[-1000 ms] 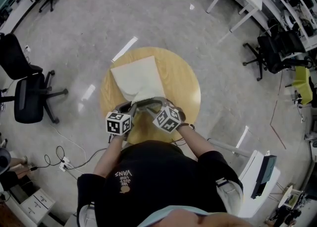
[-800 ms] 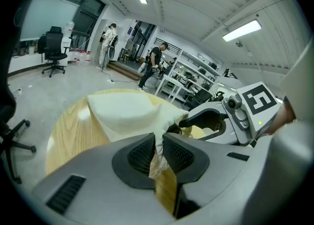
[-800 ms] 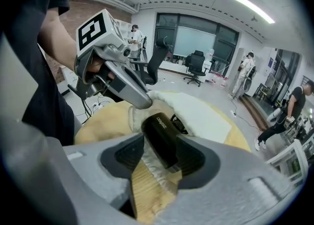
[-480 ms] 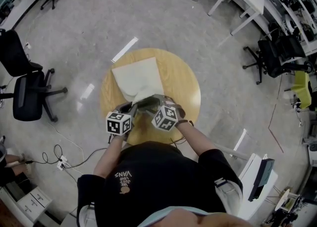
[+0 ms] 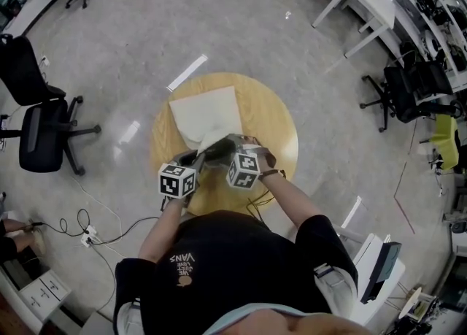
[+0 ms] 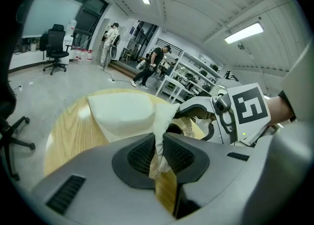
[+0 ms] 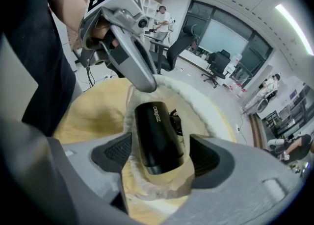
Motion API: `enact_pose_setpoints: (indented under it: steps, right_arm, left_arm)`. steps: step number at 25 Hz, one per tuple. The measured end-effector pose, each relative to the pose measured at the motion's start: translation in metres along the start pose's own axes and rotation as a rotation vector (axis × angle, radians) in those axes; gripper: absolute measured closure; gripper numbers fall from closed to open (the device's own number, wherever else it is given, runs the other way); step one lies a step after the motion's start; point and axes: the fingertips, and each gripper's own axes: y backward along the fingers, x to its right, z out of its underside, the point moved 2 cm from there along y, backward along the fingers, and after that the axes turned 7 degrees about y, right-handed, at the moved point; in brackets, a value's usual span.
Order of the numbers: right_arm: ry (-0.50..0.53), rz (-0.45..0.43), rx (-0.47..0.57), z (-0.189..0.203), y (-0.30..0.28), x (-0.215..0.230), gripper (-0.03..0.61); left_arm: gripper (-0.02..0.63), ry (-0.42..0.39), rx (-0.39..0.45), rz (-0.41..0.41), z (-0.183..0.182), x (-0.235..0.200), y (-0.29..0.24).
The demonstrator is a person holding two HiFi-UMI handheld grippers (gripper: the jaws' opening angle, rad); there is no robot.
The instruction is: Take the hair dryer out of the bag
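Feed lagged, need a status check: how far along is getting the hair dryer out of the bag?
Done: the left gripper is shut on the edge of the bag, and the barrel of the hair dryer pokes from the mouth. In hand: the right gripper has just been opening its jaws, which straddle the barrel without gripping. Left: close on it and pull it out.

Head view looks down — close gripper views seemingly face across shared table.

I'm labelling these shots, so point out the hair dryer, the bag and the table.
hair dryer (image 7: 158,138), right gripper view, middle of its black barrel.
bag (image 5: 208,114), head view, its flat white cloth.
table (image 5: 271,123), head view, bare wood right of the bag.
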Motion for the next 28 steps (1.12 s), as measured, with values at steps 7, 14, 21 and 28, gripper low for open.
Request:
enact_pose_setpoints:
  steps: [7, 14, 21, 28]
  right_arm:
    - [0.057, -0.051, -0.029, 0.001, -0.011, 0.001, 0.198]
    - [0.108, -0.118, -0.075, 0.006, -0.022, -0.002, 0.198]
    - [0.160, -0.183, -0.087, 0.002, -0.024, -0.006, 0.199]
    - [0.202, -0.215, -0.109, 0.003, -0.037, -0.005, 0.199]
  left_arm:
    - [0.552, 0.019, 0.004, 0.000, -0.001, -0.005, 0.002]
    - [0.552, 0.034, 0.023, -0.004, -0.003, -0.008, 0.001]
    - [0.552, 0.045, 0.042, -0.005, -0.004, -0.010, 0.001]
    - [0.552, 0.062, 0.050, -0.014, -0.004, -0.013, 0.002]
